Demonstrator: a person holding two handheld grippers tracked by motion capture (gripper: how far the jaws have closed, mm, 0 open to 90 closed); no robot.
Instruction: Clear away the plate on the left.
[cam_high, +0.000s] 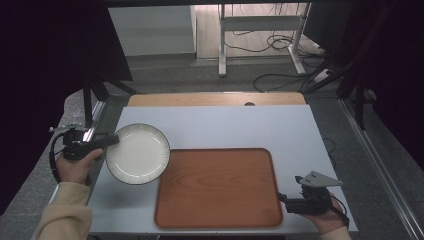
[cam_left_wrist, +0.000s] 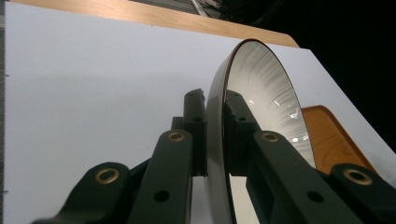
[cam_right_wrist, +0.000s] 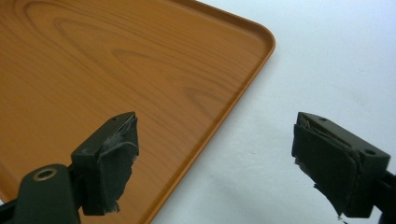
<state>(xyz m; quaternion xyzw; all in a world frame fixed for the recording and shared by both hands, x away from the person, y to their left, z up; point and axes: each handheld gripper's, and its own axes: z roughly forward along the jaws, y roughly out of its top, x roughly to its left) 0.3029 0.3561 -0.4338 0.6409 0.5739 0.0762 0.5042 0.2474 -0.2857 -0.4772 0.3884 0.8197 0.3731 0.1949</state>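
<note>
- The right hand-held gripper (cam_high: 281, 196) sits at the near right corner of the desk (cam_high: 220, 125), just beside the right edge of the tray (cam_high: 218, 187).
- In the right gripper view its 2 jaws stand wide apart with nothing between them; one is over the tray's corner (cam_right_wrist: 140, 70), the other over the white desk (cam_right_wrist: 327, 60).
- The brown wooden tray lies flat at the near middle, nothing on it.
- The left hand-held gripper (cam_high: 115, 139) is clamped on the left rim of the white plate (cam_high: 138, 153).
- In the left gripper view the plate (cam_left_wrist: 261, 84) stands on edge between the pads.
- The plate's right rim overlaps the tray's far left corner.
</note>
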